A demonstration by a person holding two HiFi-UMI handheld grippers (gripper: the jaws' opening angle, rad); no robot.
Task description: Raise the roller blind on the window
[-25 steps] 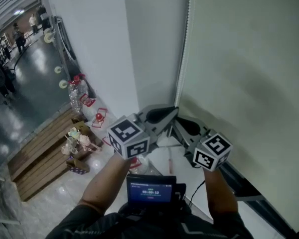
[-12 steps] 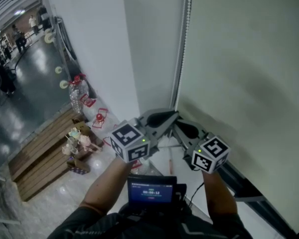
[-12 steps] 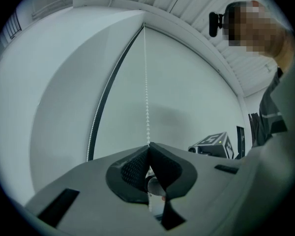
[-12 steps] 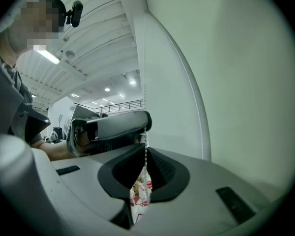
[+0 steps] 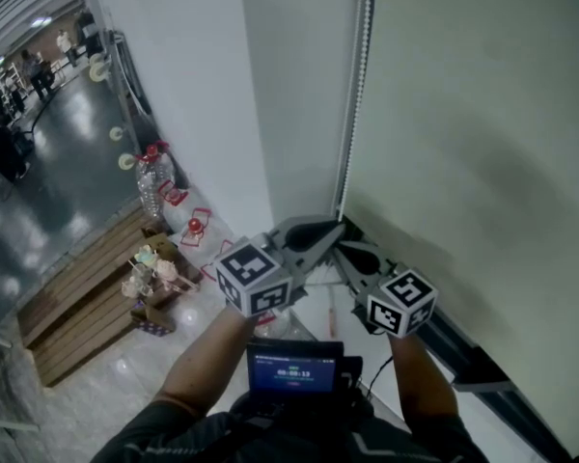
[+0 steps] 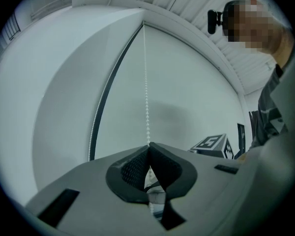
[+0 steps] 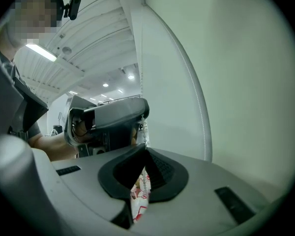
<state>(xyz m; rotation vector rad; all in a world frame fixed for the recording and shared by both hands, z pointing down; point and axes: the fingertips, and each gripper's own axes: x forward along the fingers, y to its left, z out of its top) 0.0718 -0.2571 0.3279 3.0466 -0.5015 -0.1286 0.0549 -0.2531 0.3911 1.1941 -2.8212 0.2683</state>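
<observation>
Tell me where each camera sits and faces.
Head view: on the head, facing down at left gripper, right gripper, chain, blind; forearms show.
Left gripper view: rides that gripper, looks up the chain; jaws shut on it; sleeve shows.
Right gripper view: rides that gripper, faces the left gripper; jaws just closed further on chain; arm shows.
All share chain.

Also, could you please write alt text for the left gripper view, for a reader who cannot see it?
The left gripper is shut on a white bead chain, which runs straight up in front of the lowered pale roller blind. A dark strip edges the blind on its left, next to a white wall.
</observation>
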